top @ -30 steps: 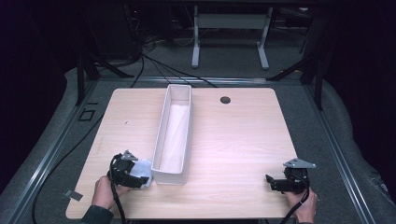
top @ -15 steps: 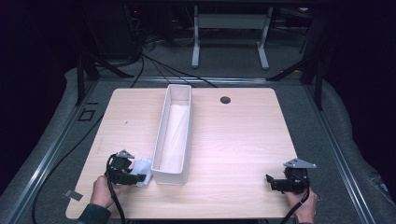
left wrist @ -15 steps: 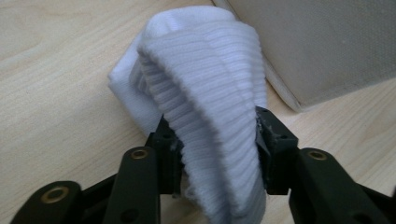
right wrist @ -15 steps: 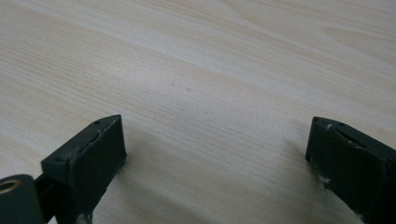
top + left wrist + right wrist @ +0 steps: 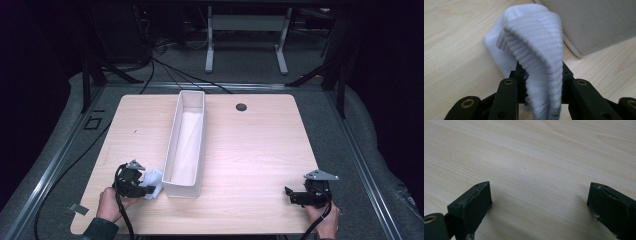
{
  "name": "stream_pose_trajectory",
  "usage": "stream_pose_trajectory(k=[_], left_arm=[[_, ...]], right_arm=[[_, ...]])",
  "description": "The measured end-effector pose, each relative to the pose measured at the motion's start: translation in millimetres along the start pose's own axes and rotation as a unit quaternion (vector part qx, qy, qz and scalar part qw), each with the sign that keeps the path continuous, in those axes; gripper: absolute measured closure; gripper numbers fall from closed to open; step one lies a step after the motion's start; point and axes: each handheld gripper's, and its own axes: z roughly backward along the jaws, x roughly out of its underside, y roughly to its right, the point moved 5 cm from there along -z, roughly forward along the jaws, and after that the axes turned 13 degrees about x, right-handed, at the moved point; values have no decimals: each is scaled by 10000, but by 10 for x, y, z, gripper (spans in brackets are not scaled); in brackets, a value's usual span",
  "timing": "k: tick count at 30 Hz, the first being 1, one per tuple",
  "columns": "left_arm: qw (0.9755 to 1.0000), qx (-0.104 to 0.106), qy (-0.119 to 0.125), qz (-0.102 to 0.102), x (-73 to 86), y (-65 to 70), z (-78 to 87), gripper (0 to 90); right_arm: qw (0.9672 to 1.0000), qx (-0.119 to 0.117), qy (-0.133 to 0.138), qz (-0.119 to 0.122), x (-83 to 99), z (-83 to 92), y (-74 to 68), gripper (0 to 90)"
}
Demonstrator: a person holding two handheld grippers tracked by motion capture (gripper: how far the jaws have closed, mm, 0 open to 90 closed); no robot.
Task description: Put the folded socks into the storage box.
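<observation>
A white ribbed sock (image 5: 534, 50) lies bunched on the wooden table, close to the near left corner of a long white bin (image 5: 172, 150). My left gripper (image 5: 541, 75) is shut on it. Its jaws have just been closing with the sock's folded cuff pinched between them. In the high view, the left gripper (image 5: 149, 190) sits at the table's front left with the sock (image 5: 155, 179) at its tips. My right gripper (image 5: 290, 194) rests at the front right, pointing left. Its jaws stand wide open (image 5: 539, 200) over bare wood with nothing between them.
The bin's grey-white wall (image 5: 599, 25) rises just beyond the sock. The table (image 5: 250, 150) has a round cable hole (image 5: 241, 107) at the back. Cables trail from both grippers over the front edge, and dark floor and metal frames surround the table.
The left gripper's jaws have drawn together on the sock, which now looks more bunched. Both hands have kept their places.
</observation>
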Motion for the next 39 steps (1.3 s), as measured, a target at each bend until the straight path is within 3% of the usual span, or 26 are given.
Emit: stream_pose_trajectory(k=[13, 27, 39], left_arm=[[9996, -223, -15, -181, -42, -15, 172, 710], [9990, -401, 91, -175, -93, -45, 403, 710], [9980, -515, 174, -312, -215, -28, 608, 710]], right_arm=[[10000, 8, 24, -5, -1, -2, -2, 51], [10000, 2, 27, -4, 0, -2, -2, 51], [10000, 6, 23, -7, -1, -3, -2, 51]])
